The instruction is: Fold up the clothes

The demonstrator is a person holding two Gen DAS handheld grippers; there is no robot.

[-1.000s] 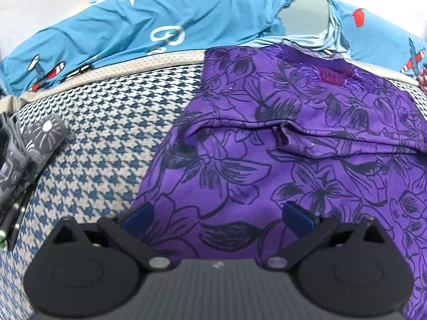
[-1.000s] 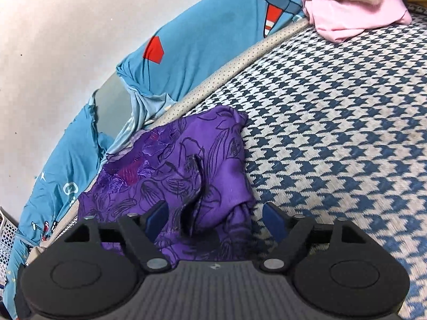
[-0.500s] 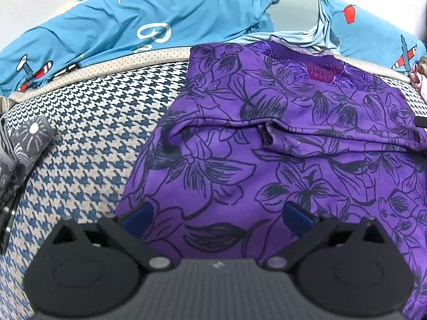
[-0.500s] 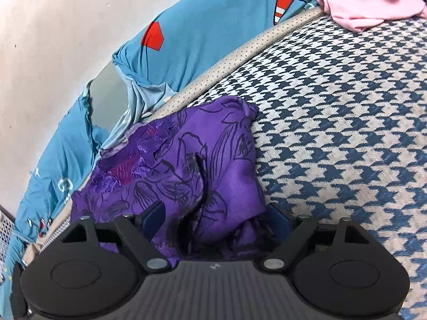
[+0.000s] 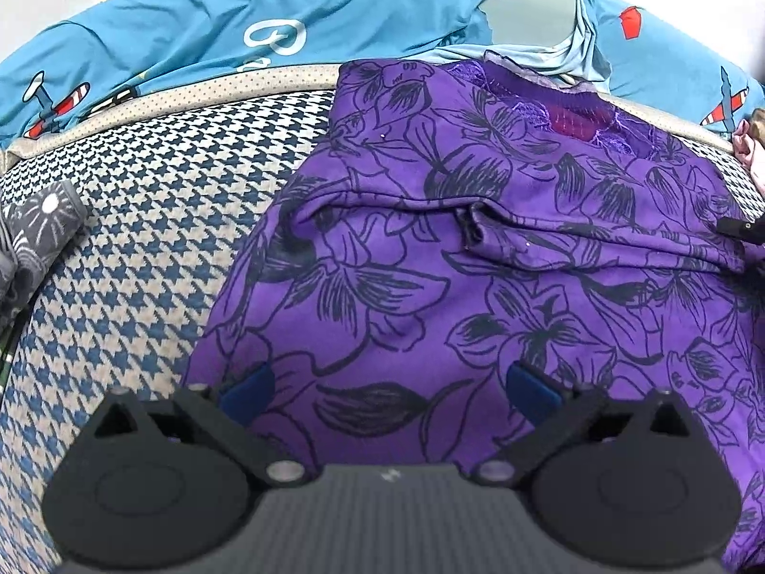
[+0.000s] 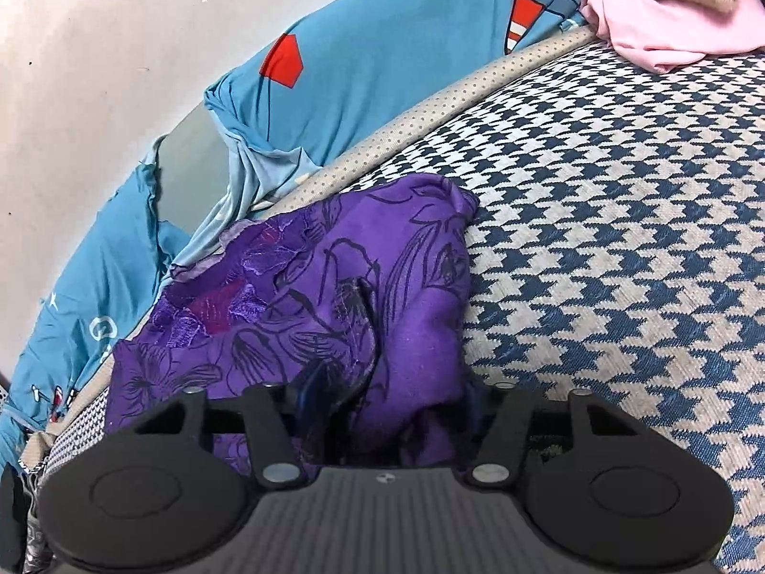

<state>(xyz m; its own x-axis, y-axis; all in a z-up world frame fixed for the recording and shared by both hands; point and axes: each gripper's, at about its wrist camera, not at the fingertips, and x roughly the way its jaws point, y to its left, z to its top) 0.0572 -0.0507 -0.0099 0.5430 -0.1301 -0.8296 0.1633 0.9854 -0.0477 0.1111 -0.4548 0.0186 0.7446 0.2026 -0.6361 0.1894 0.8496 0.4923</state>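
A purple garment [image 5: 478, 248] with a black flower print lies spread on the houndstooth bed cover [image 5: 143, 220], with a fold running across its middle. My left gripper [image 5: 389, 390] stands open over the garment's near left part, nothing pinched between its blue pads [image 5: 248, 390]. My right gripper [image 6: 392, 397] is at the garment's [image 6: 363, 287] right edge. Its jaws are closing, and a bunched fold of purple cloth fills the gap between them. One dark tip of the right gripper [image 5: 736, 227] shows at the far right of the left wrist view.
A blue pillow with aeroplane prints [image 5: 239, 33] lies along the wall behind the garment. A grey patterned cloth [image 5: 33, 234] sits at the left. Pink and beige folded clothes [image 6: 669, 14] rest at the far right on the bed cover [image 6: 621, 239].
The right gripper has sunk forward onto the garment's right edge, and its jaws have drawn in around a fold of cloth. The left gripper has stayed in place, still open.
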